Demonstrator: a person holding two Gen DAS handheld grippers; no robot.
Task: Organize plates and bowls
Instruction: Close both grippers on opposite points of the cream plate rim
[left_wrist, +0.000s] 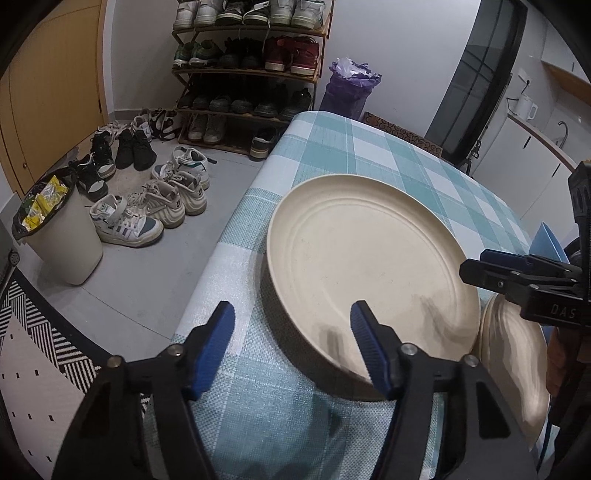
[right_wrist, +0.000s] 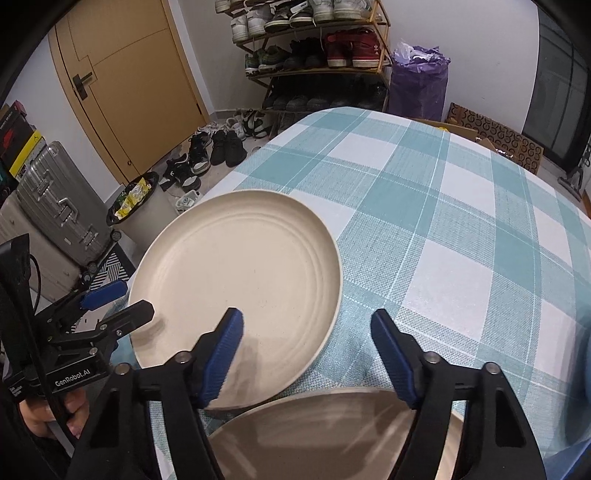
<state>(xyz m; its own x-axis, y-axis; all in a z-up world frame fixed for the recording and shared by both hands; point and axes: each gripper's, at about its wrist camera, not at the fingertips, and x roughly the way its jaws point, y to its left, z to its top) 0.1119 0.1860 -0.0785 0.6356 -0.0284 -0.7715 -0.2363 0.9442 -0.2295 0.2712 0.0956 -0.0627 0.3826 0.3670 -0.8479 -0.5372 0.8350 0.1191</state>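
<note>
- So, from where I sit, the sorting looks barely begun: I see two pieces of cream tableware on the checked tablecloth (right_wrist: 424, 206), lying separately, nothing stacked.
- The large cream plate (left_wrist: 369, 266) lies flat near the table's left edge, and it hangs slightly over that edge as the right wrist view shows it.
- A second cream dish (right_wrist: 332, 428) sits at the near edge, just beside the plate on its right; its rim is blurred, and I cannot tell whether it is a bowl or another plate, nor whether the two rims touch.
- My left gripper (left_wrist: 291, 350) has its fingers spread about halfway, straddling the plate's near-left rim: one blue pad hangs over the inside of the plate, the other over the cloth outside it. The pads do not press on the rim, so nothing is held.
- My right gripper (right_wrist: 306, 354) is likewise partly spread, hovering above the gap between plate and second dish, one pad above the plate's near edge. It is empty as well.
- What remains, as I judge it, is nearly everything: pinch one piece by the rim, lift it, and set it with its like.
- No bowls are plainly visible, so further pieces may lie outside these views.
</note>
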